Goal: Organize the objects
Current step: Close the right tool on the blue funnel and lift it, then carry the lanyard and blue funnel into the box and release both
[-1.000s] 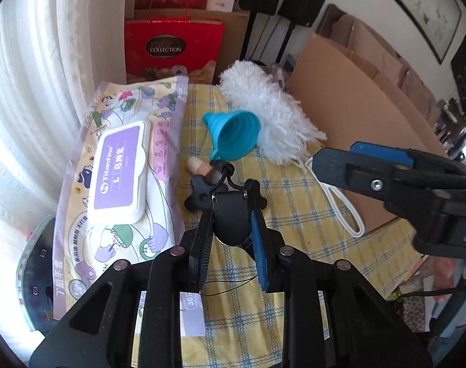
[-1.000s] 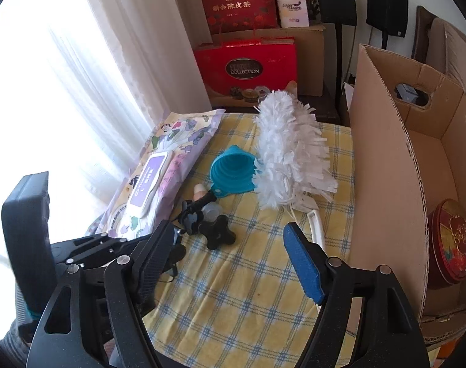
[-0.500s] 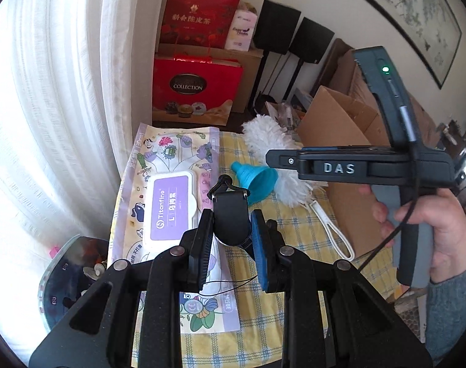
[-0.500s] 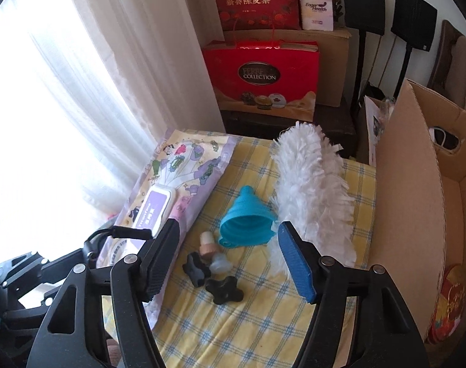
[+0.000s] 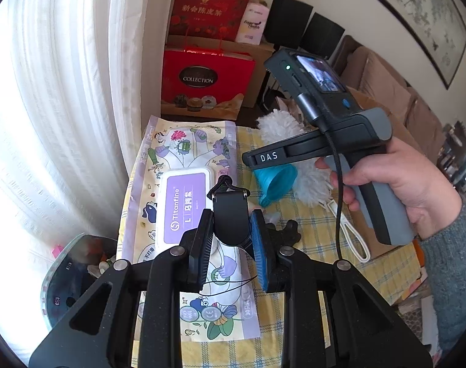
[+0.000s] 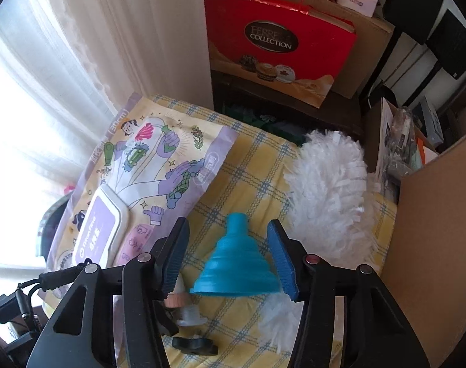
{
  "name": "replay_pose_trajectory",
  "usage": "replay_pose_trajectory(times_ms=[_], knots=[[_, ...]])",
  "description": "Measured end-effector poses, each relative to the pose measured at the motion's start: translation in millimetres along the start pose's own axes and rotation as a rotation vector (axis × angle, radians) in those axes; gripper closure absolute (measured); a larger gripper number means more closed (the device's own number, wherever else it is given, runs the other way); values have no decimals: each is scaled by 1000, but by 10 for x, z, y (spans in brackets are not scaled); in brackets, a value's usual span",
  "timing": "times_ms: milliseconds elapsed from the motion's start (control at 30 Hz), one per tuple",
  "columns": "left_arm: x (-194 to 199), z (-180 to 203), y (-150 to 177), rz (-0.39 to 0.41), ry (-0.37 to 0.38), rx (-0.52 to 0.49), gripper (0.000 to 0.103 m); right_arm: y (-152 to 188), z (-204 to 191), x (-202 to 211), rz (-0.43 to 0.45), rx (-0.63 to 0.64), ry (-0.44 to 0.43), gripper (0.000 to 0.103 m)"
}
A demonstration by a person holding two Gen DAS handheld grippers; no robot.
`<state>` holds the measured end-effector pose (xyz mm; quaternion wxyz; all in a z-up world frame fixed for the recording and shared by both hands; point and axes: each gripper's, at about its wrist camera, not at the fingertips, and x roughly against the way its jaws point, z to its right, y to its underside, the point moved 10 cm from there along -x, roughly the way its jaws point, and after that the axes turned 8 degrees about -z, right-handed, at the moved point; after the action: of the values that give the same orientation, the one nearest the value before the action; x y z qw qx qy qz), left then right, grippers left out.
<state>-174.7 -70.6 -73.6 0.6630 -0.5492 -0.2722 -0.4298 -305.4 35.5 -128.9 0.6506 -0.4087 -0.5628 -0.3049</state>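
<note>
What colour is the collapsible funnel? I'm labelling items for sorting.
Teal blue all over; the funnel shows best in the right wrist view.

On the surface point(image 6: 233, 165) the wipes pack point(image 6: 147, 178) lies along the left side, next to the curtain point(image 6: 104, 46). The funnel point(image 6: 237, 263) stands to its right, wide end toward the camera, between the jaws of the right gripper point(image 6: 229, 260), which are closing with a gap on each side. The duster point(image 6: 327, 190) lies just right of the funnel, and the cardboard box point(image 6: 432, 230) stands beyond it at the right edge. Small knobs point(image 6: 194, 345) and a stopper point(image 6: 177, 299) lie in front of the funnel. Behind the surface stands a gift bag point(image 6: 282, 43). The left gripper point(image 5: 229, 233) holds a clip point(image 5: 231, 217) above the wipes pack.
</note>
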Motion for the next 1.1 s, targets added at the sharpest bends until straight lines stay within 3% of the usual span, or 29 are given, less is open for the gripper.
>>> replay_pose_trajectory(times_ms=[100,267,433,767,1100], knots=[[-31,-21,5,-5,3,5,80,11,53,-160,-47,14,43,53],[-66,-54,-1,-11,9,16,80,70,23,-352,-108,59,41,54],[-82,-33,0,-17,8,11,80,110,-12,-358,-108,96,68,69],[22,136,-69,-2,15,-11,80,125,-78,147,24,59,-8,72],[260,549,-274,37,32,-81,80,366,-48,1046,179,21,-80,72]])
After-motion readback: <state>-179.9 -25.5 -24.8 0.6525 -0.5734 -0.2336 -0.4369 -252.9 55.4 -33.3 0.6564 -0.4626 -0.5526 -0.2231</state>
